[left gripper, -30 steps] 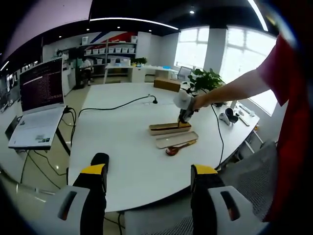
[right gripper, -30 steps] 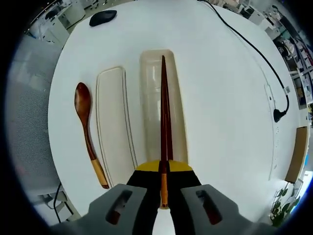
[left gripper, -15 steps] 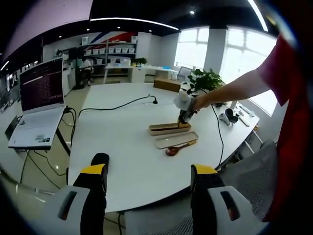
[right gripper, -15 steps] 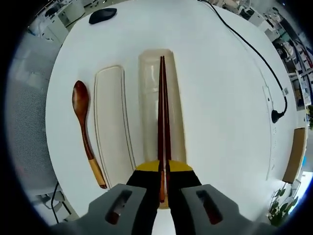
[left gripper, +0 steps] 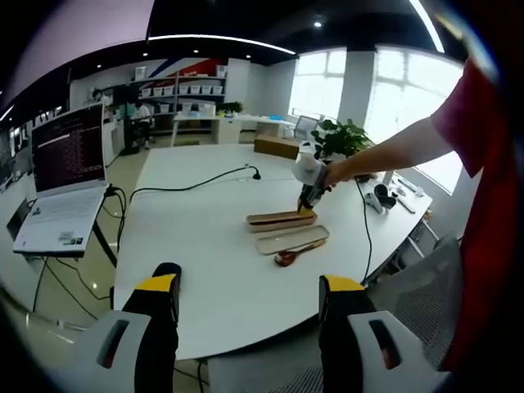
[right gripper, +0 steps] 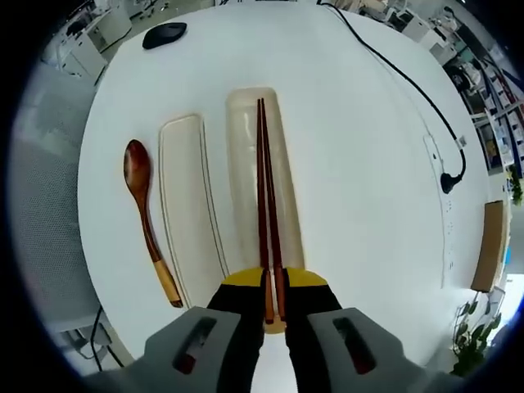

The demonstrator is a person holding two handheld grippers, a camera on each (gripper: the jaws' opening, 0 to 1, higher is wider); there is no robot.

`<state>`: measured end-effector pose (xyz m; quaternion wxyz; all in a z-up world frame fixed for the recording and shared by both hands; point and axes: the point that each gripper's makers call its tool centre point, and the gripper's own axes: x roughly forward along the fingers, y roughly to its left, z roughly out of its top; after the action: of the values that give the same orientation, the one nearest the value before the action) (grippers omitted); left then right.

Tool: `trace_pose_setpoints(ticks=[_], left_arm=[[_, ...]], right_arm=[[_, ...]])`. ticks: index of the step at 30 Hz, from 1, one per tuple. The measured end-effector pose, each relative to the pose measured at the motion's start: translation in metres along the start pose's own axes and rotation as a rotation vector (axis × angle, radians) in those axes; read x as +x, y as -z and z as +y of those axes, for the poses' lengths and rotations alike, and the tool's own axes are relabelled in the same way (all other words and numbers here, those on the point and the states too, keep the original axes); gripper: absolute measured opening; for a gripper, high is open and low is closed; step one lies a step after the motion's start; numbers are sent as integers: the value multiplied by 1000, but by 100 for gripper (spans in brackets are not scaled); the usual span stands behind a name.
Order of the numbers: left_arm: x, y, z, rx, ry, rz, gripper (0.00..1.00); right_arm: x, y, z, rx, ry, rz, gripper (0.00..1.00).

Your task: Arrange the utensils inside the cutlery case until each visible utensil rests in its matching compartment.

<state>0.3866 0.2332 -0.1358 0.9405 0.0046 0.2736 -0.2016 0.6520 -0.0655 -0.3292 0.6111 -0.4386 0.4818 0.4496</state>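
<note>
Basically, my right gripper (right gripper: 273,296) sat at 6 o'clock in the right gripper view, jaws nearly together around the handle ends of the chopsticks (right gripper: 264,196); a sliver of gap showed between the two sticks, and I couldn't tell whether the pads actually pinched them. The chopsticks ran toward 12 o'clock, lying along the open case tray (right gripper: 258,176), tips near its far end. Just beside the tray at 9 o'clock lay the case lid (right gripper: 187,205), flat on the white table (right gripper: 360,172). Beside the lid, further toward 9, lay the wooden spoon (right gripper: 146,217), bowl at the far end, pale handle tip near me, outside the case. A black mouse (right gripper: 164,34) sat at 11 o'clock near the table's far edge. A black cable (right gripper: 409,90) ran off toward 2 o'clock.

My left gripper (left gripper: 250,299) hung wide open with nothing between its jaws, off the near edge of the table (left gripper: 196,246). Out past it, around 1 o'clock, my right hand (left gripper: 315,176) held its gripper down at the tray (left gripper: 278,219), with lid (left gripper: 291,239) and spoon (left gripper: 296,252) nearer to me. A laptop (left gripper: 61,176) stood at 10 o'clock, a potted plant (left gripper: 340,139) further out at 1.
</note>
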Motion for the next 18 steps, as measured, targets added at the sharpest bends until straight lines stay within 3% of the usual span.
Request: trace_pose_setpoints(ticks=[8,18], left_arm=[[-3,-6,-3,22,20,-15,72],[-8,-9,-11,55,45,-31,71]], right_arm=[[-13,10,-7,28,46,7,2],[-29,16,16,41,56,-19,4]])
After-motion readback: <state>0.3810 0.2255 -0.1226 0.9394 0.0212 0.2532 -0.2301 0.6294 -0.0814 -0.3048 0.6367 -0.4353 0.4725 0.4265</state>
